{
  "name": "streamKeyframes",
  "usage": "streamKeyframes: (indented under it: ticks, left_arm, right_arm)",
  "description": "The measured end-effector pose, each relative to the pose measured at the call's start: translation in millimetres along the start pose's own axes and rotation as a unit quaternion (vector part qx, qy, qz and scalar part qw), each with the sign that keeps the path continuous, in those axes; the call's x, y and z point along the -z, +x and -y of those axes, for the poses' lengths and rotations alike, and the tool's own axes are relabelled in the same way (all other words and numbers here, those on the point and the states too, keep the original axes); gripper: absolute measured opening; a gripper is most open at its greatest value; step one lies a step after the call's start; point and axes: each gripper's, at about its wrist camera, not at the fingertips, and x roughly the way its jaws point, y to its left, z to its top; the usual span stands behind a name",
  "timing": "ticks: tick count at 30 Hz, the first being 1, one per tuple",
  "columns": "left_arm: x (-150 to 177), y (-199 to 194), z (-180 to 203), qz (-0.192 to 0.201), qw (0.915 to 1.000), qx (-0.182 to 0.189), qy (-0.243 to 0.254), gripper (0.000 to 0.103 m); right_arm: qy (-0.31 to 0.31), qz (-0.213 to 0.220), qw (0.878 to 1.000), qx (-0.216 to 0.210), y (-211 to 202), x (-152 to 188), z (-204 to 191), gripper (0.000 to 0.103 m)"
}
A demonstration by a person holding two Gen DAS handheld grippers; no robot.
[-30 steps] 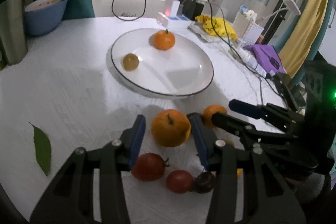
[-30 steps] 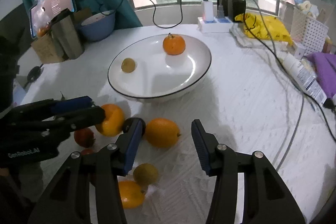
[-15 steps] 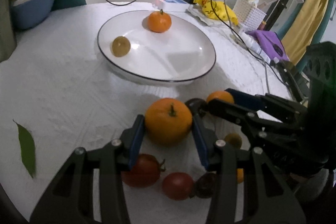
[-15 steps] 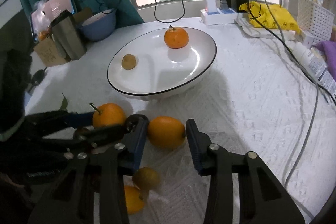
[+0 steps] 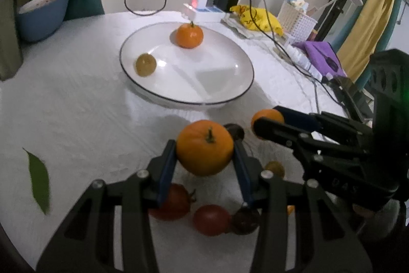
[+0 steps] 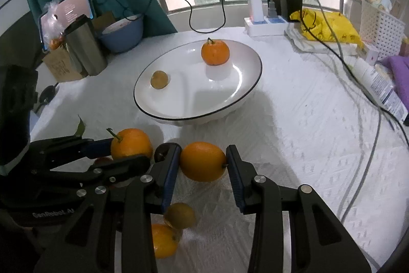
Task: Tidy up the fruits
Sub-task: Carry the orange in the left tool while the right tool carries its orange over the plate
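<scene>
Two grippers, two oranges, one plate to fill. Nearest the left wrist cam, two tomatoes [image 5: 179, 204] and a dark fruit [image 5: 245, 220] sit on the white tablecloth [image 5: 76, 119] at 6 o'clock, partly cut off behind the gripper frame. Just above, the left gripper [image 5: 204, 157] is clamped on a stemmed orange [image 5: 204, 147], pads pressed to both sides, stem up; it looks lifted clear of the cloth, prob. so it can travel over the rim. A green leaf [image 5: 38, 181] lies at 8 o'clock, well apart.

In the right wrist cam, an orange fruit [image 6: 162, 241] and a small yellowish fruit [image 6: 180, 215] lie loose at 6 o'clock, half hidden by the frame. Right gripper [image 6: 203, 163] is closed on a smooth orange [image 6: 203, 161], squeezed end to end; whether it's off the cloth is hard to tell. The two tools are nearly touching, w/ fingers close to crossing.

Toward 12 o'clock, the white plate [image 6: 163, 117] already holds a stemmed orange [image 6: 215, 53] at the far side and a small brown-yellow fruit [image 6: 159, 79] at its left, apart, so the middle is open for new arrivals. Beyond: blue bowl [image 6: 122, 36], power strip [image 6: 265, 23] w/ cables, yellow bag [image 6: 327, 27]. Small fruit types too blurred to name.
</scene>
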Motion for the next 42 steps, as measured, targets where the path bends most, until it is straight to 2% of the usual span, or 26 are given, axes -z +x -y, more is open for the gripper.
streamKeyframes:
  ticks: [8, 23, 42]
  left_arm:
    - [-16, -23, 4, 0.04, 0.9989, -0.013, 0.022, 0.045]
    - [-51, -27, 1, 0.072, 0.9967, -0.016, 0.036, 0.045]
    - [-84, 19, -18, 0.062, 0.9977, -0.01, 0.026, 0.045]
  right_arm:
    - [-0.01, 0.021, 1.0, 0.01, -18, -10, -2, 0.04]
    - [-0.033, 0.052, 0.998, 0.024, -26, -43, -5, 0.04]
    - [-0.041, 0.051, 0.997, 0.03, 11, -79, 12, 0.04]
